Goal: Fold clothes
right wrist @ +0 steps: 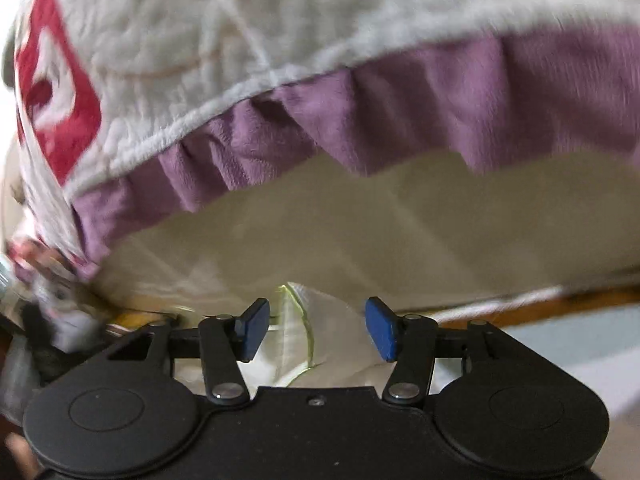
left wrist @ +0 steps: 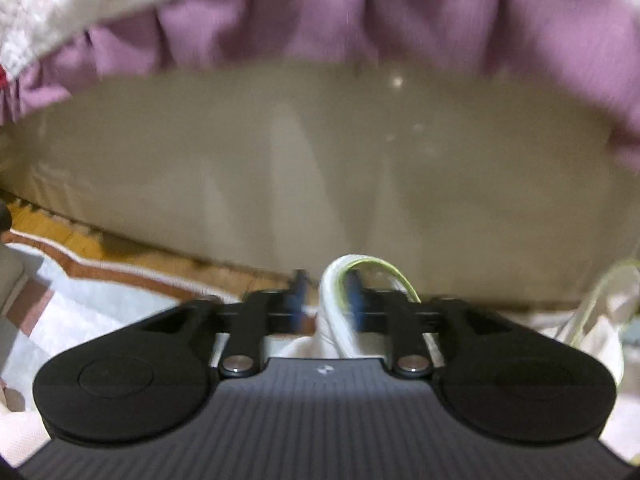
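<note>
A white garment with a thin green trim [left wrist: 340, 280] is pinched between the blue pads of my left gripper [left wrist: 326, 300], which is shut on a bunched fold of it. More of the same garment [left wrist: 600, 312] hangs at the right of the left wrist view. In the right wrist view the white garment with green trim [right wrist: 308, 328] lies under and between the blue pads of my right gripper [right wrist: 318, 330], whose jaws stand wide apart and do not clamp it.
A bed with a cream side panel [left wrist: 320, 160] fills the view ahead. A white quilt with red patches [right wrist: 200, 40] and a purple ruffle [right wrist: 440, 100] hangs over its edge. A wooden floor strip [left wrist: 120, 248] and a pale mat [left wrist: 80, 312] lie below.
</note>
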### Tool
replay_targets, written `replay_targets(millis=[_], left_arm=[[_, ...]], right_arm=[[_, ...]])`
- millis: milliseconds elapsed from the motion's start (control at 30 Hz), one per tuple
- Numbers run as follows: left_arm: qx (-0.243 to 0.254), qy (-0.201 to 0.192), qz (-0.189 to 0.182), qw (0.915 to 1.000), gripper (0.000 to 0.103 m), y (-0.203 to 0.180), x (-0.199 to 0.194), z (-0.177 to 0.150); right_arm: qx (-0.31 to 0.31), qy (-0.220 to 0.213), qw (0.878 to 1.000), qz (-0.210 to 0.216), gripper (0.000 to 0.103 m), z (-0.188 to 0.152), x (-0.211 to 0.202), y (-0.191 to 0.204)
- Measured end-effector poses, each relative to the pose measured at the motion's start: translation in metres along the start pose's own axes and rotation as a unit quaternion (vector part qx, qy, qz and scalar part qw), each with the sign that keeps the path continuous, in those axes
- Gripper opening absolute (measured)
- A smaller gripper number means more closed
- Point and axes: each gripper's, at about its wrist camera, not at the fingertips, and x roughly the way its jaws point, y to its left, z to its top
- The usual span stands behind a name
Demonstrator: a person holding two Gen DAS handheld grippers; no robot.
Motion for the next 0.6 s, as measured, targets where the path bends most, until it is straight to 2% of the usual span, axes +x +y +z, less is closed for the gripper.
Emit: replay_targets(millis=[100,233,400,500,600], left_arm=[[-0.018,-0.003,-0.018,0.9997,0.049,0.013,-0.012,-0.008],[-0.043,-0.013,-0.024,0.9987,0.06,0.043,-0.044,-0.025],[-0.07,0.007,0.021,0.9973,0.062,0.11,-0.086,-0.06],[-0.112,0.027,0.049,0.9922,0.061,0.157,-0.111,-0.087],[-0.163,0.039,0.054,0.9843,0.061,0.199,-0.133,-0.111]], right_arm=[[0.04,-0.001,0.999,0.025,0.061,0.005,-0.004,-0.014],[0.07,-0.002,0.997,0.022,0.061,0.01,-0.01,-0.026],[0.005,0.013,1.0,-0.013,0.061,0.008,-0.015,-0.008],[-0.025,0.039,0.999,0.002,0.061,-0.004,-0.012,0.012],[-0.077,0.087,0.993,0.015,0.061,-0.025,-0.003,0.042]])
